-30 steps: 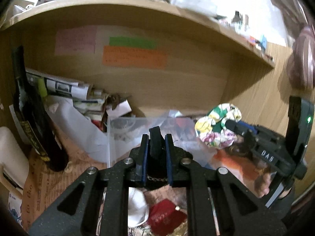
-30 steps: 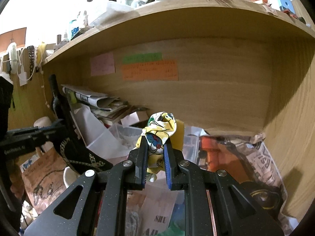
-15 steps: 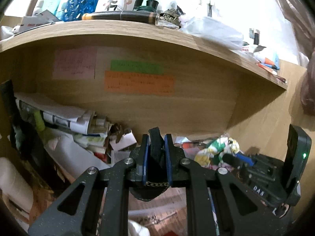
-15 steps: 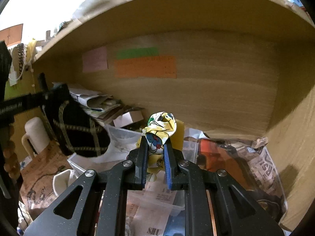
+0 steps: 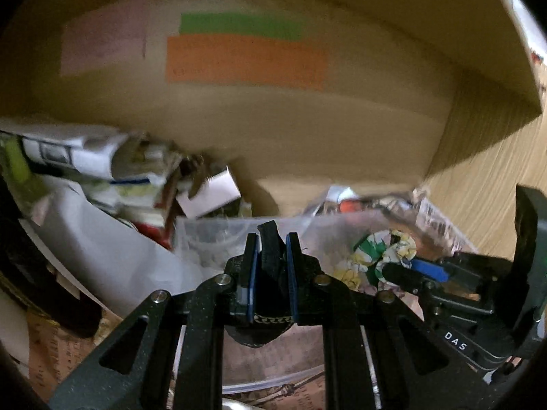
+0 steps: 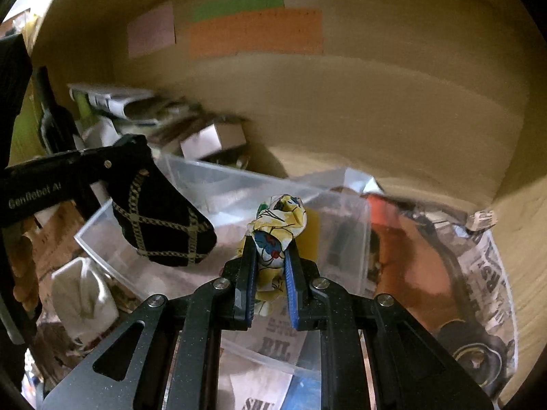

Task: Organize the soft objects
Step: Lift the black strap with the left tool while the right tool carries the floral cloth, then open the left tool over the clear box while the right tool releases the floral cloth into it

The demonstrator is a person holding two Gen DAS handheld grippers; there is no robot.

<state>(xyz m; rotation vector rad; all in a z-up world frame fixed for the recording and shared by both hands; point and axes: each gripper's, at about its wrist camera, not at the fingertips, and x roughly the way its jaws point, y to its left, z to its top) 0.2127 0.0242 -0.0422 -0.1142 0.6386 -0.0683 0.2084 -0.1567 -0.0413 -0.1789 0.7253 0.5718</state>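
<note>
1. Left wrist view: only a black tip of the black pouch (image 5: 270,256) poking up between the left gripper (image 5: 270,266) fingers, with a strip of gold chain pattern below; right wrist view alone reveals its whole rounded body with the gold criss-cross (image 6: 160,222), hanging over the near left corner of the clear plastic bin (image 6: 222,184).
2. Right wrist view: patterned cloth (image 6: 278,229), yellow with blue and green, pinched between the closed fingers of the right gripper (image 6: 271,259), bunched above the tips, held over the bin.
3. Left fingers likewise clamped shut on the pouch.
4. Behind the bin: stacked papers and boxes (image 6: 143,112) and a small white box (image 6: 213,141); coloured notes (image 5: 246,58) stuck on the wooden back wall.
5. Right of the bin: crumpled newspaper (image 6: 489,273) and something orange, too blurred to name.
</note>
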